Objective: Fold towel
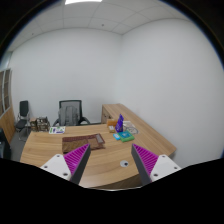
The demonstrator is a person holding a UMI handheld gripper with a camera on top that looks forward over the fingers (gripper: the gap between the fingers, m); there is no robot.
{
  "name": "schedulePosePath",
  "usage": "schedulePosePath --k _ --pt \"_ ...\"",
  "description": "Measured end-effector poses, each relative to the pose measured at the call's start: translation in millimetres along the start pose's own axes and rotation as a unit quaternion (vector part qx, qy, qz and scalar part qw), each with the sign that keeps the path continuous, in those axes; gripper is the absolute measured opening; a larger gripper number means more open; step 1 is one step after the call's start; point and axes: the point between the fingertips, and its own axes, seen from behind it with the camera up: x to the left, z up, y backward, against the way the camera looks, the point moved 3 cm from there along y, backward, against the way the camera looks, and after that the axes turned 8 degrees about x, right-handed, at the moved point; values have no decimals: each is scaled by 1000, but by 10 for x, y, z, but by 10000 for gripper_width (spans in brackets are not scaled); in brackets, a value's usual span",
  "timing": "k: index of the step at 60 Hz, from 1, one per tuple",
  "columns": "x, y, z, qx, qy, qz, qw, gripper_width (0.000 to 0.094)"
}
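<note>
No towel shows in the gripper view. My gripper (111,160) is held high above a long wooden table (60,150), and its two fingers with magenta pads (76,155) stand wide apart with nothing between them. Between and below the fingers lies bare wood with a small round cable hole (124,164). The gripper is open and empty.
Beyond the fingers on the table lie a dark brown object (78,145), a teal item (124,137), a purple bottle (121,123) and papers (57,129). A black office chair (70,111) stands at the far end, another chair (23,110) by the left wall. White walls surround the room.
</note>
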Motion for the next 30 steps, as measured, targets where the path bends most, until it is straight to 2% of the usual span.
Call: schedulePosePath --k 16,30 --pt "113 -376 -399 37 -1 11 999 860" --pt "767 -1139 -1347 111 23 43 993 858"
